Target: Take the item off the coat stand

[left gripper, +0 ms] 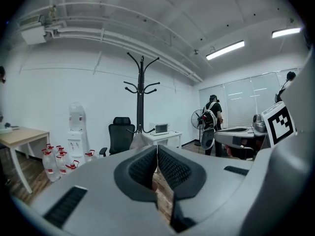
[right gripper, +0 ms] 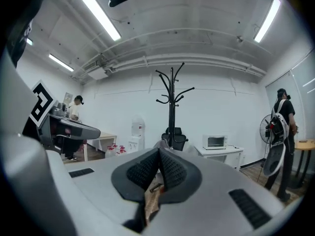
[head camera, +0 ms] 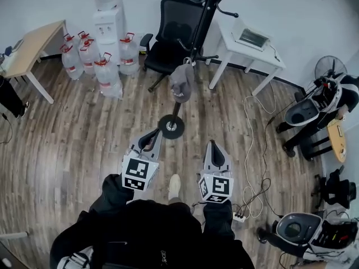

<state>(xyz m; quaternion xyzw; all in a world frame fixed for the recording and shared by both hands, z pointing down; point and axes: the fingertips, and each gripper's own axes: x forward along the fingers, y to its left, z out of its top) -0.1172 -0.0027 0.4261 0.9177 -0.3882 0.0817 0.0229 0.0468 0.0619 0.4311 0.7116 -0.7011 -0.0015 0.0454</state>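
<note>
A black coat stand (head camera: 197,38) rises from a round base (head camera: 171,126) on the wooden floor. A grey cap (head camera: 182,83) hangs on one of its low hooks. The same stand (left gripper: 141,95) shows ahead in the left gripper view, with the cap (left gripper: 138,141) just above the jaws. In the right gripper view the stand (right gripper: 171,107) is straight ahead. My left gripper (head camera: 151,139) and right gripper (head camera: 213,149) are held side by side, short of the base, both pointing at the stand. Each has its jaws shut with nothing between them.
A black office chair (head camera: 174,29) stands behind the stand, a white table with a microwave (head camera: 251,38) to its right. Several water bottles (head camera: 95,60) and a dispenser (head camera: 109,15) are at the left, beside a wooden desk (head camera: 31,46). Cables (head camera: 252,144) trail on the right.
</note>
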